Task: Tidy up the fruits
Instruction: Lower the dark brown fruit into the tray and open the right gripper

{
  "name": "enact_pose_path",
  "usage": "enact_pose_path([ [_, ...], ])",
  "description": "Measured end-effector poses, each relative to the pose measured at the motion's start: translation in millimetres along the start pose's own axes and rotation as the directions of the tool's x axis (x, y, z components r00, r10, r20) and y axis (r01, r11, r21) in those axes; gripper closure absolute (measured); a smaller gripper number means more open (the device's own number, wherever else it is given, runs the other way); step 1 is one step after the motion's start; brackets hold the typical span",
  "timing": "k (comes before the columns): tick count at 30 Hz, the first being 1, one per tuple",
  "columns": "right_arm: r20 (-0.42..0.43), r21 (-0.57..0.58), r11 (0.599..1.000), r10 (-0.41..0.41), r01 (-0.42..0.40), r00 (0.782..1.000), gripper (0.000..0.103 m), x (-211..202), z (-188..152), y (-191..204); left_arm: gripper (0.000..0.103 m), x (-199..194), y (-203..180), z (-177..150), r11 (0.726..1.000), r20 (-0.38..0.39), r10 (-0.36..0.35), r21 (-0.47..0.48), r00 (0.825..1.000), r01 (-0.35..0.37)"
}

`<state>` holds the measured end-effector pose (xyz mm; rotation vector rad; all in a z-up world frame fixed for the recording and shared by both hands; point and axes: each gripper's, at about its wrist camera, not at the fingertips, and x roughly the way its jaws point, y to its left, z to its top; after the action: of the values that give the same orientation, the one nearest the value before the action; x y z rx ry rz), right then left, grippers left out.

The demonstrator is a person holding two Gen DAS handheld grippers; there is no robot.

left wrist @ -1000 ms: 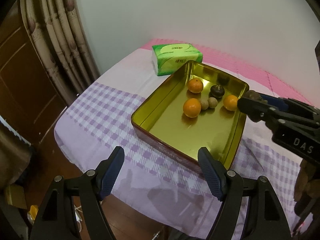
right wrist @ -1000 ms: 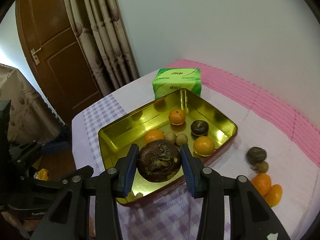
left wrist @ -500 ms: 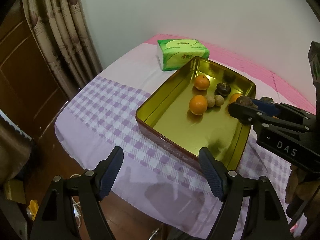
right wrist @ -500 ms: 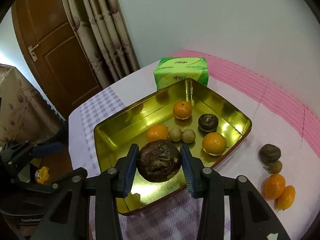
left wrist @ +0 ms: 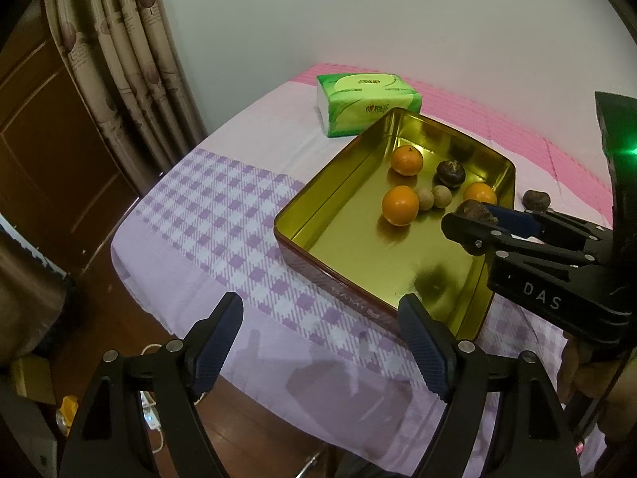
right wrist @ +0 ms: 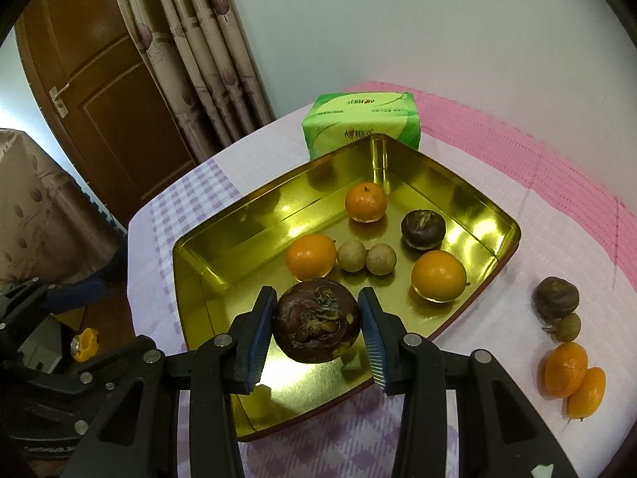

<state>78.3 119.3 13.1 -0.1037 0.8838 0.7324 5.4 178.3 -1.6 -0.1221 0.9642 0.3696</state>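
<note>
Over the gold tin [right wrist: 207, 271], the right gripper [right wrist: 316, 324] clamps a dark fruit [right wrist: 316, 320] — placement step in hand. Next: lower, release onto bare floor. Left gripper [left wrist: 318, 342] gapes, empty.

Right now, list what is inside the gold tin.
Inside the gold tin: three oranges, two small tan round fruits and one dark fruit. The right hand-held gripper holds another dark fruit above it, hiding the floor beneath.
</note>
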Motion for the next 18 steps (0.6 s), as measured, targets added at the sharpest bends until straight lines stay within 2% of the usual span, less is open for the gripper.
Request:
enact_pose_path([
  [18,-0.022,0.013,1.0,0.001,-0.001,1.0,0.063,15,0,-1,0.02,4,-2,-3,1.0,-0.003,0.011,0.021,1.0,-0.011],
])
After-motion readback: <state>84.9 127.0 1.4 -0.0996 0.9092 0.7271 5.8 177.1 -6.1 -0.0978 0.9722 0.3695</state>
